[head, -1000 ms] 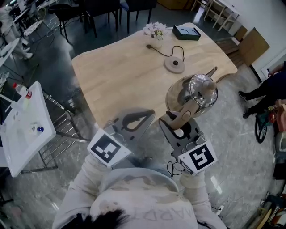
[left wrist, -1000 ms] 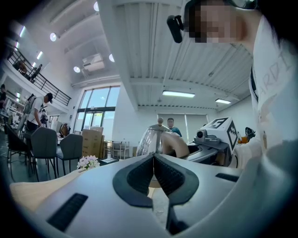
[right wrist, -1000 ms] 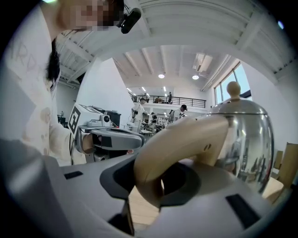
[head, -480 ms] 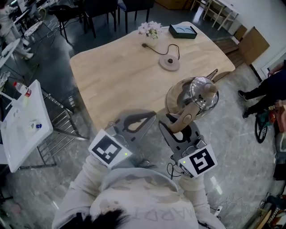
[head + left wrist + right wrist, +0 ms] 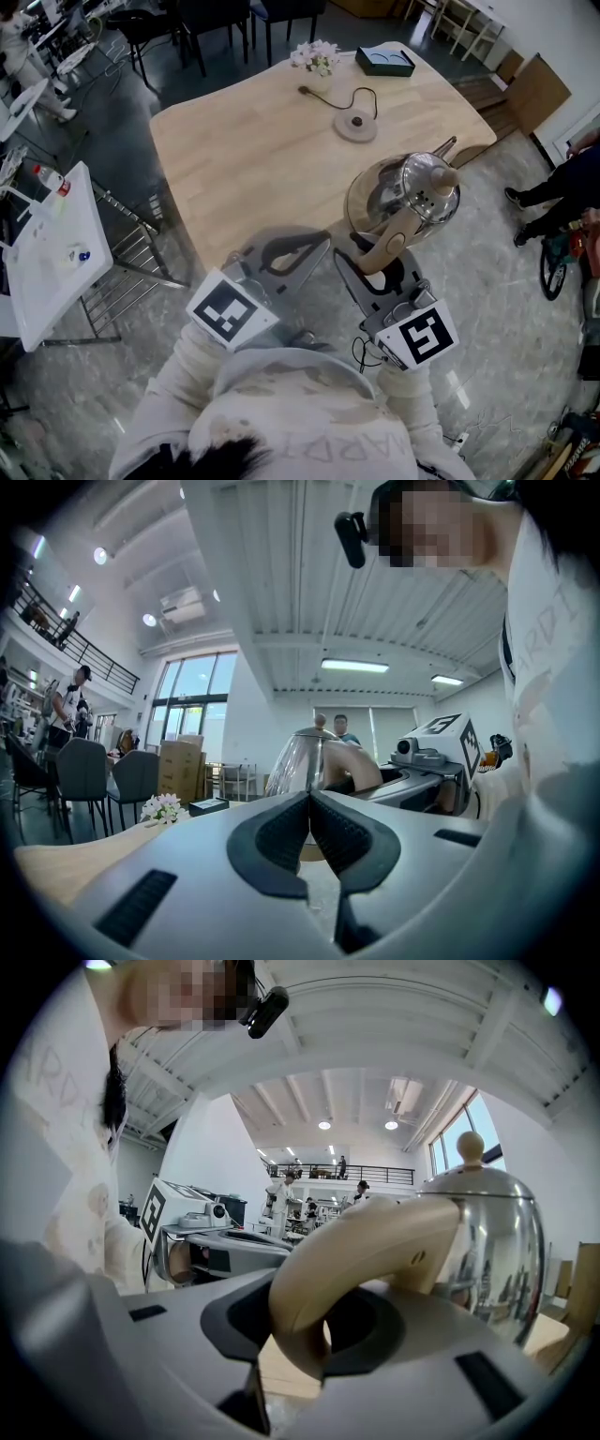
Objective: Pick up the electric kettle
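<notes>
Wooden desk [image 5: 244, 150]. Steel electric kettle [image 5: 412, 192] held over the desk's near right edge, partly out past it. Right gripper [image 5: 375, 262] pinching its beige handle [image 5: 389, 239]. Left gripper [image 5: 314, 246] alongside, jaws pressed together, nothing between. Round base [image 5: 355, 125] toward far edge; dark box [image 5: 384, 62], flowers [image 5: 316, 56] at far edge.

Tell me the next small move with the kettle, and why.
Probably raise the kettle a little with the right gripper: its jaws are shut on the handle, the kettle is already off its base, and its body hangs close to the table edge.
</notes>
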Tool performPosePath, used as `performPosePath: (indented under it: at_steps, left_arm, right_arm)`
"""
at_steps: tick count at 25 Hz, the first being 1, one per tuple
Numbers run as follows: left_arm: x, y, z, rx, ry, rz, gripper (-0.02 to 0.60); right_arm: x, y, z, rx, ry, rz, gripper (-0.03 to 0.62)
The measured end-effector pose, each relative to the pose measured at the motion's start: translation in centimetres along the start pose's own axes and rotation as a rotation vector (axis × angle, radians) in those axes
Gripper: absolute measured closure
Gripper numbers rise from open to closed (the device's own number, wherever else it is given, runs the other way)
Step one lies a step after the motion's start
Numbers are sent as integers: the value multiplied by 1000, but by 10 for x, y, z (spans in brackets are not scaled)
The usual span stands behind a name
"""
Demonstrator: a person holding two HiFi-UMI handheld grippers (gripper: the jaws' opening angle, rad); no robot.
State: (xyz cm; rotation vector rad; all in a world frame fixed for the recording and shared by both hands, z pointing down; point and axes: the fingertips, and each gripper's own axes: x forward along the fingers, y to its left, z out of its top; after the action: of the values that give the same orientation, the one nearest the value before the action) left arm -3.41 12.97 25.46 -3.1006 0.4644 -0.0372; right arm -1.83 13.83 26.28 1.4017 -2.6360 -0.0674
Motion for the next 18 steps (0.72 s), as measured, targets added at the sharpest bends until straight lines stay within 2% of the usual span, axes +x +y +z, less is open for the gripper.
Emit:
performPosePath:
  at_steps: [18]
  left_arm:
    - [-3, -4, 2, 24, 1, -1, 569]
  right_arm:
    - [-1, 2, 5, -62, -13, -13, 475]
